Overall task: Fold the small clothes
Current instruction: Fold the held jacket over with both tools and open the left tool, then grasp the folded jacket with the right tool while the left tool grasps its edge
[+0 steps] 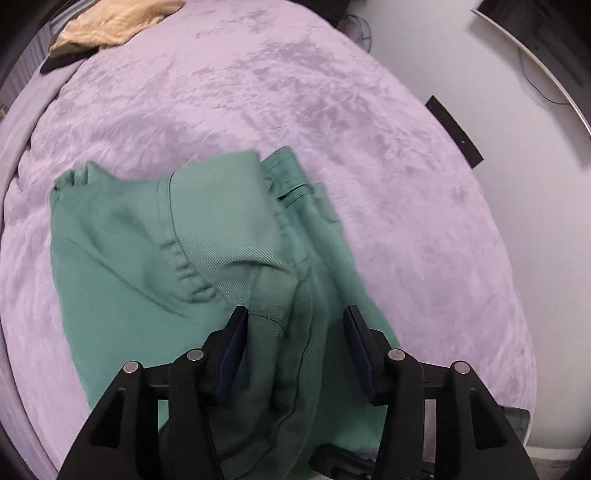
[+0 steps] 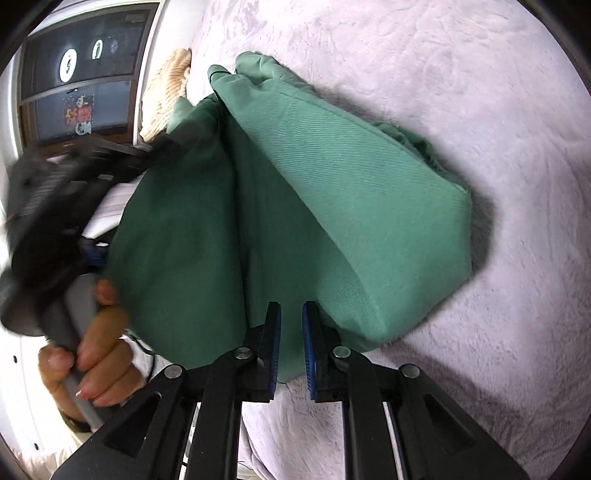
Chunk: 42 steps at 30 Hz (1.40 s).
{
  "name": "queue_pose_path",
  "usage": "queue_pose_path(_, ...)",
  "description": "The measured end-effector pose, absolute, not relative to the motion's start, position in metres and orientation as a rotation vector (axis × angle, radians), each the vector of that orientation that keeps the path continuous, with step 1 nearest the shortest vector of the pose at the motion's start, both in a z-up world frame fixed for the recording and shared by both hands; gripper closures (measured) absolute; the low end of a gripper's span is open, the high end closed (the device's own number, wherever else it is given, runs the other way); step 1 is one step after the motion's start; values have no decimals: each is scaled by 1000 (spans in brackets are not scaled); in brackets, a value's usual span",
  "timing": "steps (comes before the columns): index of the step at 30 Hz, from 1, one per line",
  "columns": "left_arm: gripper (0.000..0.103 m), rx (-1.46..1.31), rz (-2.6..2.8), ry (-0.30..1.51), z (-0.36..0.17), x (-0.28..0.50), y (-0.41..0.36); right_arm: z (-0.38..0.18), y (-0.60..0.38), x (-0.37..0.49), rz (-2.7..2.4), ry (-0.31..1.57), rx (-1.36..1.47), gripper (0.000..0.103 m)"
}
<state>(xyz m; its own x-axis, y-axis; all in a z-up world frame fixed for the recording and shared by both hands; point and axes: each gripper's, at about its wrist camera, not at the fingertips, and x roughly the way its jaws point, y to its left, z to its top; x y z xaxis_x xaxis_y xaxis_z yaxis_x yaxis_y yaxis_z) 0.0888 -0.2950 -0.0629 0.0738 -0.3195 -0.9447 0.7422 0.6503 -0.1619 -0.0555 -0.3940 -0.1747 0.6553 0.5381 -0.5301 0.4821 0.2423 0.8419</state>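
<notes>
Green shorts (image 1: 207, 236) lie partly folded on a lilac fleece blanket (image 1: 258, 92). In the left wrist view my left gripper (image 1: 295, 321) is open, its jaws wide apart over a raised fold of the green cloth near the bed's edge. In the right wrist view my right gripper (image 2: 291, 314) has its jaws close together with a narrow gap, at the edge of the green shorts (image 2: 332, 206), which hang lifted above the blanket (image 2: 480, 92). Whether cloth is pinched between them is hidden. The left gripper and the hand holding it (image 2: 96, 354) show blurred at the left.
A beige garment (image 1: 110, 22) and a dark item lie at the bed's far left corner. A white wall with a black bracket (image 1: 454, 129) stands right of the bed. In the right wrist view a cream knitted piece (image 2: 170, 92) lies near a dark window.
</notes>
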Motion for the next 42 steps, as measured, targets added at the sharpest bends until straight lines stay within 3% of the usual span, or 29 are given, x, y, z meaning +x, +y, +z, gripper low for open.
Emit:
queue_pose_path(3,50,426,-941,1204,-44,71,-305,-182,-398,-58,48,923,1428,90)
queue_pose_path(5,42,365,-993,1206,-33,72,-309,-185,-402,-63,38,915,1441,89)
queue_pose_path(6,38,328,-1012,1200,-26,74,-305,-190,-402,-68,31,913,1443,83)
queue_pose_path(8,38,277,-1022,1174,-13,80,-294,-191,-410,-77,32,885,1465,61)
queue_pose_path(9,38,253,-1019,1161,-7,86,-285,-190,-412,-77,36,866,1478,43)
queue_pose_path(10,38,235,-1003,1146,-2,92,-274,-187,-415,-79,40,840,1492,32)
queue_pose_path(12,37,216,-928,1117,2,108,-247,-183,-423,-81,38,790,1515,27)
queue_pose_path(13,25,217,-879,1108,0,117,-234,-181,-429,-82,46,756,1539,26)
queue_pose_path(15,15,207,-764,1092,-10,137,-205,-184,-433,-84,64,686,1606,24)
queue_pose_path(18,15,205,-634,1163,-37,165,-172,-190,-443,-91,78,616,1691,22)
queue_pose_path(23,15,240,-606,1191,-58,180,-167,-164,-421,-99,82,660,1625,22)
queue_pose_path(31,15,429,-890,1098,-48,183,-277,-117,-368,-92,30,790,1342,22)
queue_pose_path(36,15,608,-988,1120,-72,182,-351,-121,-369,-66,-61,793,1312,22)
queue_pose_path(38,15,633,-970,1151,-87,184,-364,-134,-372,-60,-131,832,1302,25)
queue_pose_path(39,20,631,-954,1174,-96,186,-367,-142,-372,-60,-155,848,1313,45)
queue_pose_path(40,45,614,-948,1194,-103,188,-367,-154,-374,-62,-159,852,1354,80)
queue_pose_path(41,60,580,-968,1230,-108,189,-366,-162,-375,-66,-158,849,1395,92)
queue_pose_path(42,72,547,-986,1243,-111,189,-363,-169,-376,-71,-167,847,1428,94)
